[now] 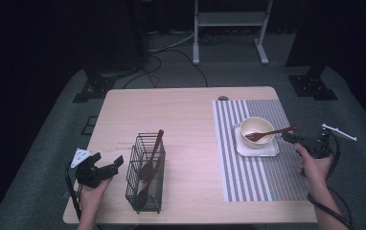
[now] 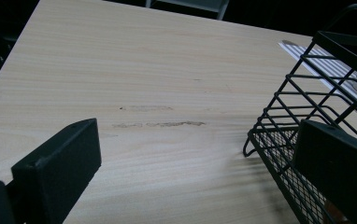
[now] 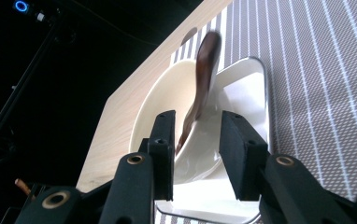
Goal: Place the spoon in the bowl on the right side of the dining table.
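A cream bowl stands on a white square plate on the striped placemat. A dark wooden fork lies across the bowl, its handle sticking out to the right. My right gripper sits at that handle's end. In the right gripper view the fork runs between the jaws of the right gripper, close to the left one, with gaps showing; the jaws stand open over the bowl and plate. My left gripper rests open just left of the black wire basket.
The basket holds wooden utensils standing upright. In the left gripper view the basket is at the right, partly behind one jaw of the left gripper, with bare tabletop ahead. Cables and stand legs lie on the floor beyond the table.
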